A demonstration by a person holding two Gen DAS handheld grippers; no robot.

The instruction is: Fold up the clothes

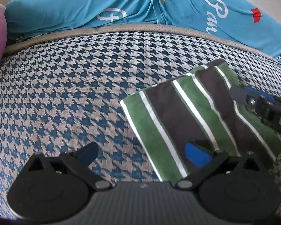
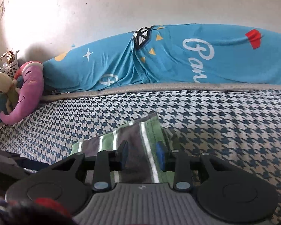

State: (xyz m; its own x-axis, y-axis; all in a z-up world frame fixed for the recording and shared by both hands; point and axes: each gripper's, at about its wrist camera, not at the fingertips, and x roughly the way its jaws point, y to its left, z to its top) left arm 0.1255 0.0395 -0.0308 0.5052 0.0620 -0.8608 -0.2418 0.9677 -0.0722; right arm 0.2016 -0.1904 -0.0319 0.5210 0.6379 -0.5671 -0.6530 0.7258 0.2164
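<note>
A folded garment (image 1: 179, 116) with green, dark grey and white stripes lies flat on the houndstooth bed cover (image 1: 65, 93). My left gripper (image 1: 142, 154) is wide open just above the bed. Its right finger hovers over the garment's near edge, and its left finger is over bare cover. My right gripper (image 2: 142, 155) stands partly open over the garment (image 2: 134, 138), with an unbunched grey and white stripe running between its fingers. In the left wrist view the right gripper (image 1: 241, 95) reaches in from the right onto the garment's far right part.
A blue printed sheet (image 2: 178, 60) covers a long bulk along the back of the bed, under a pale wall. At the left lie a purple plush toy (image 2: 30, 91), a beige plush (image 2: 1, 84) and a white basket (image 2: 9, 67). Dark clothing (image 2: 7, 165) sits at the lower left.
</note>
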